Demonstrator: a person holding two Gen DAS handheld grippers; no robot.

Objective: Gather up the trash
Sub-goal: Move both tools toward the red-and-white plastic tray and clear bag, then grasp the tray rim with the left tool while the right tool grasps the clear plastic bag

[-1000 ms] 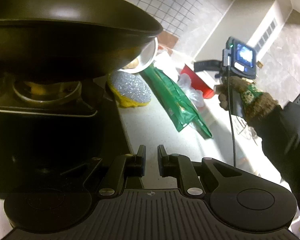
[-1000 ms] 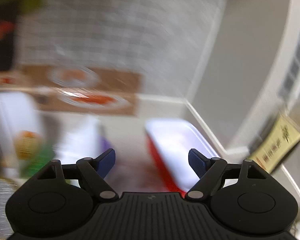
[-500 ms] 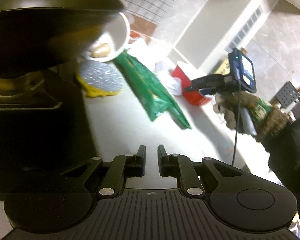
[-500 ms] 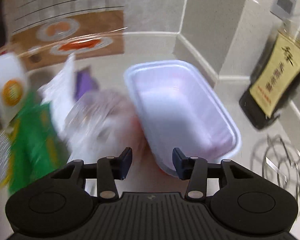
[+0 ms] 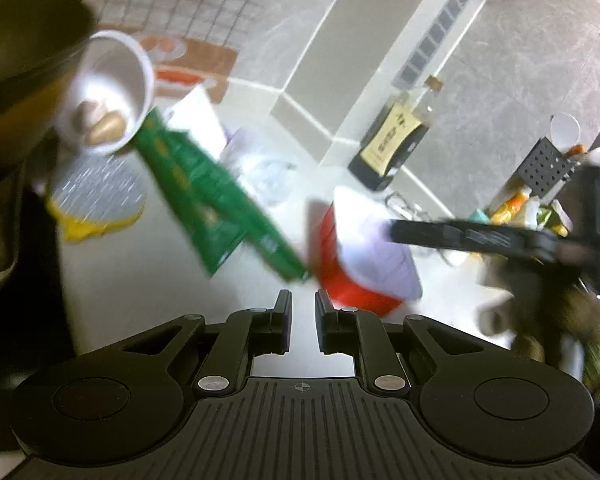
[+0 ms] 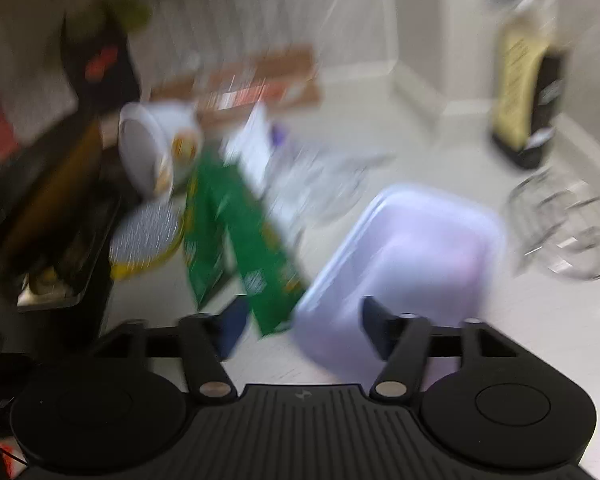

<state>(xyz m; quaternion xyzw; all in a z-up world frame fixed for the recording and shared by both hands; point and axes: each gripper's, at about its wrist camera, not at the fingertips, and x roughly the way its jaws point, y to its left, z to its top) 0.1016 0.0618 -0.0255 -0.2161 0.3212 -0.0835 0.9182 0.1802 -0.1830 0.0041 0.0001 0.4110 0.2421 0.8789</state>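
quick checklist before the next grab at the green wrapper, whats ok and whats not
1. Right gripper jaws, just reopened, nothing between them: ok.
2. Left gripper nearly closed, empty: not ok for grabbing.
3. Green wrapper flat on the counter, free to reach: ok.
4. Red tub upright, open beside the wrapper: ok.
5. Right wrist view sharp enough to aim: not ok, blurred.
6. Tub empty: cannot tell.

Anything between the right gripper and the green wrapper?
Nothing visible. The right gripper is open and empty, and the green wrapper lies flat on the counter just ahead of its fingertips. The red tub sits beside the wrapper, not across the approach.
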